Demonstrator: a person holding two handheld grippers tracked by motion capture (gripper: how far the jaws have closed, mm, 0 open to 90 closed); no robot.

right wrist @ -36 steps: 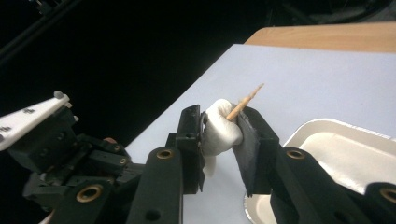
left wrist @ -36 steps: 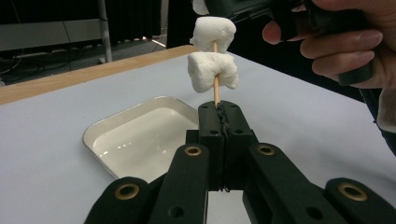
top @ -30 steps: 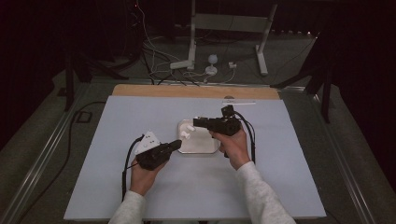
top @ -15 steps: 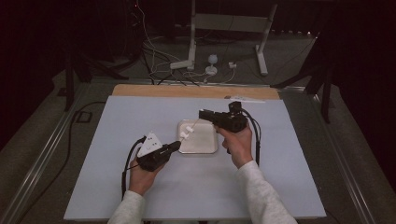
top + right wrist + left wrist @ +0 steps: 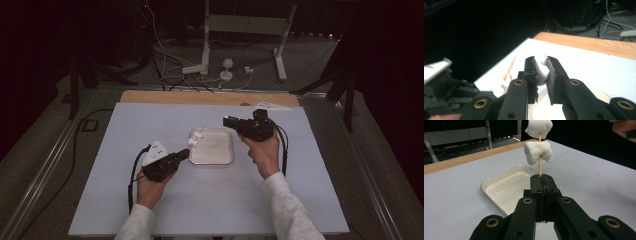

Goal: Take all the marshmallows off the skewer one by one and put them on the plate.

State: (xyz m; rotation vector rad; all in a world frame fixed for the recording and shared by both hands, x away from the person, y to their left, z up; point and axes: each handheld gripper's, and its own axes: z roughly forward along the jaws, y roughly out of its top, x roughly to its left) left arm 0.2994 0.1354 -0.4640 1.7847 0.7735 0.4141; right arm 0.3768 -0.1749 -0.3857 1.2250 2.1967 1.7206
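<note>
Wooden skewer point(image 5: 539, 162): two marshmallows point(image 5: 538, 152) threaded, clamped upright by left hand-held gripper point(image 5: 540, 180)
Right hand-held gripper point(image 5: 541, 66): squeezing one marshmallow point(image 5: 541, 71)
Tray point(image 5: 212, 159): on table point(image 5: 125, 130), between both

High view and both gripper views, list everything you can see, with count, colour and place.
skewer: one, tan wood, upright in the left gripper
marshmallows on skewer: two, white
loose marshmallow: one, white, in the right gripper
tray: one, silvery, mid-table
table: one, pale blue top, wooden far edge
stand: one, white, on the floor beyond
cables: several, on the floor beyond
left gripper: black, shut on skewer
right gripper: black, shut on loose marshmallow
</note>
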